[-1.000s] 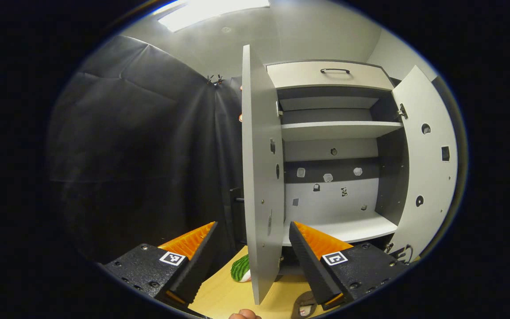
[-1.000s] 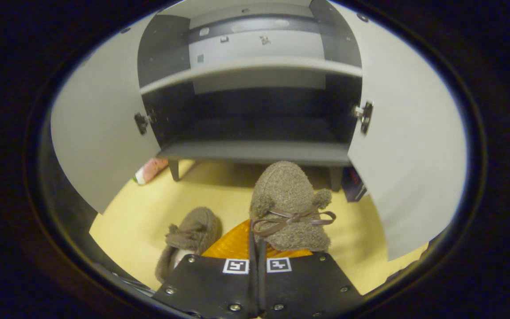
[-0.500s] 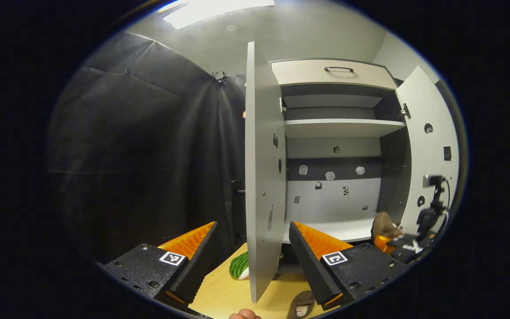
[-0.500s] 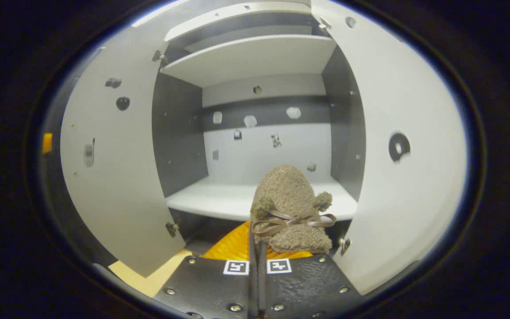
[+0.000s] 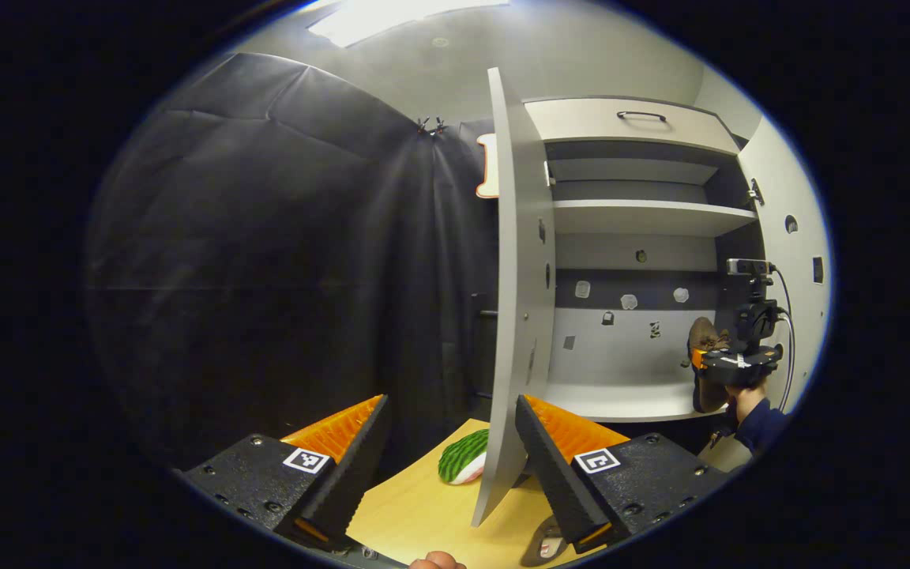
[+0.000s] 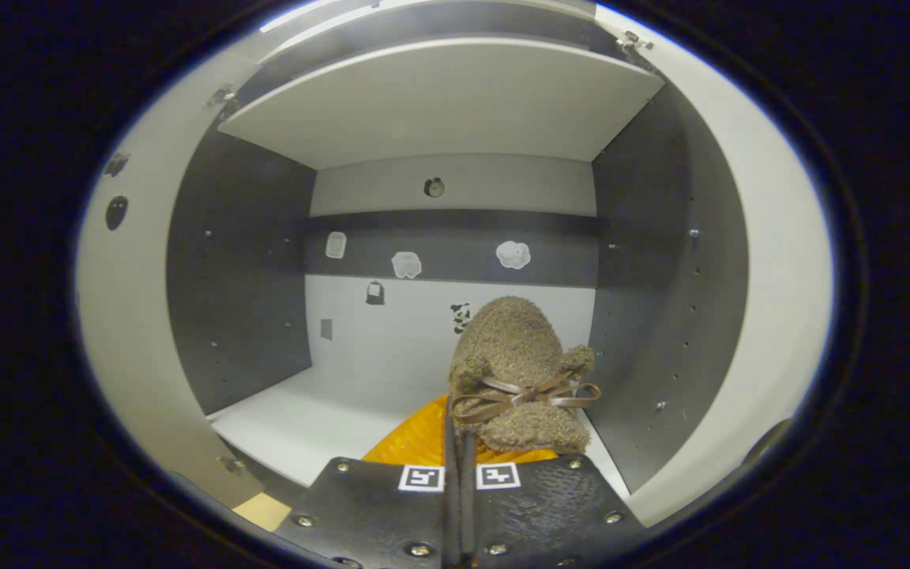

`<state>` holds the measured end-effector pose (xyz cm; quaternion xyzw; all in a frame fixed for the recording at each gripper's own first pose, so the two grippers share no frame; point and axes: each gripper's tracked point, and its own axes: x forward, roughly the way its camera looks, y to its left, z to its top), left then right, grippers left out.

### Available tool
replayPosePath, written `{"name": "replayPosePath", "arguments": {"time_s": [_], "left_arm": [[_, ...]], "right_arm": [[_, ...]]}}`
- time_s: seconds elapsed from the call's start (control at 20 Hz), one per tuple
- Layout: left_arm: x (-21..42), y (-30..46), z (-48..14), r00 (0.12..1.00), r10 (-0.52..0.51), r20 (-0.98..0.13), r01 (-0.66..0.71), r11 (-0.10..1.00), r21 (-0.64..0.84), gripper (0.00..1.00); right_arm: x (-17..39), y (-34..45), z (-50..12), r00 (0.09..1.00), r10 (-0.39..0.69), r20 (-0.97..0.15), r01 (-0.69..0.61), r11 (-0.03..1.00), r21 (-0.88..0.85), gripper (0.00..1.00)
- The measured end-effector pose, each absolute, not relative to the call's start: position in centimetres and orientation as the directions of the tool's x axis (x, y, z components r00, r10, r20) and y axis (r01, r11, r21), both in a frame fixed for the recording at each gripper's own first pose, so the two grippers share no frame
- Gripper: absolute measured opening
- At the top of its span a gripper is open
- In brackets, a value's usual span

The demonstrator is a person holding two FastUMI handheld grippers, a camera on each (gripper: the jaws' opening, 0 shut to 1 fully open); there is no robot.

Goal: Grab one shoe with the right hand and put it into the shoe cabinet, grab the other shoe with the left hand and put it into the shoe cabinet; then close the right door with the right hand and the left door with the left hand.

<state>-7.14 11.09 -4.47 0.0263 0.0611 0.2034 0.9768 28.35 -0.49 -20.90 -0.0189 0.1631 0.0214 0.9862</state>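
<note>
My right gripper (image 6: pixel 456 431) is shut on a fuzzy brown shoe (image 6: pixel 518 367) with a thin bow, held above the white lower shelf (image 6: pixel 313 419) inside the open shoe cabinet. In the left gripper view that same right gripper (image 5: pixel 735 362) hangs with the shoe (image 5: pixel 704 336) just above the lower shelf (image 5: pixel 621 399), a hand (image 5: pixel 746 399) below it. My left gripper (image 5: pixel 451 403) is open, with nothing held, and the left door's edge (image 5: pixel 514 316) stands between its fingers, farther off. The other shoe (image 5: pixel 546 545) lies on the floor at the bottom edge.
Both cabinet doors stand open: the left door (image 6: pixel 119 316) and the right door (image 6: pixel 779 316). An upper shelf (image 6: pixel 439 103) roofs the compartment. A drawer with a dark handle (image 5: pixel 641 116) tops the cabinet. A green striped toy (image 5: pixel 463 457) lies on the wooden floor (image 5: pixel 423 514).
My right gripper has lifted the shoe from the floor and carried it forward into the lower compartment. The left gripper has shifted, so the cabinet sits further right in its view.
</note>
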Motion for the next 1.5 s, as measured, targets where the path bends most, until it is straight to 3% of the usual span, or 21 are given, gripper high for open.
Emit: {"name": "replayPosePath", "arguments": {"time_s": [0.3,0.4,0.45,0.75,0.85,0.95,1.15,1.5], "left_arm": [[-9.4,13.4,-5.2,0.859,0.495,-0.133,-0.487,0.869,0.085,0.93],[-10.0,13.8,-5.3,0.847,0.512,-0.141,-0.506,0.859,0.078,0.96],[-10.2,13.9,-5.3,0.843,0.519,-0.141,-0.514,0.855,0.074,0.93],[-10.8,13.6,-5.2,0.843,0.519,-0.142,-0.513,0.855,0.077,0.96],[-10.6,13.0,-5.1,0.854,0.501,-0.143,-0.496,0.866,0.071,0.93],[-10.5,12.6,-5.1,0.862,0.486,-0.142,-0.481,0.874,0.071,0.96],[-10.4,11.9,-5.3,0.88,0.453,-0.145,-0.448,0.892,0.064,0.96],[-10.4,10.9,-6.7,0.905,0.389,-0.175,-0.386,0.921,0.053,0.94]], "right_arm": [[32.3,-1.5,-24.9,0.917,-0.01,-0.398,-0.01,0.999,-0.047,0.0],[32.9,-1.4,-26.0,0.905,-0.018,-0.424,-0.007,0.998,-0.058,0.01],[33.3,-1.4,-26.5,0.901,-0.021,-0.433,-0.004,0.998,-0.057,0.01],[33.6,-1.7,-28.9,0.858,-0.047,-0.512,0.043,0.999,-0.019,0.07],[33.1,-1.9,-29.9,0.832,-0.047,-0.552,0.047,0.999,-0.014,0.1],[33.1,-1.4,-29.6,0.837,-0.023,-0.547,0.032,0.999,0.005,0.21],[31.8,-0.6,-29.0,0.827,0.002,-0.562,0.009,1.0,0.016,0.83],[29.6,0.1,-27.8,0.825,0.011,-0.564,-0.021,1.0,-0.01,0.88]]}}
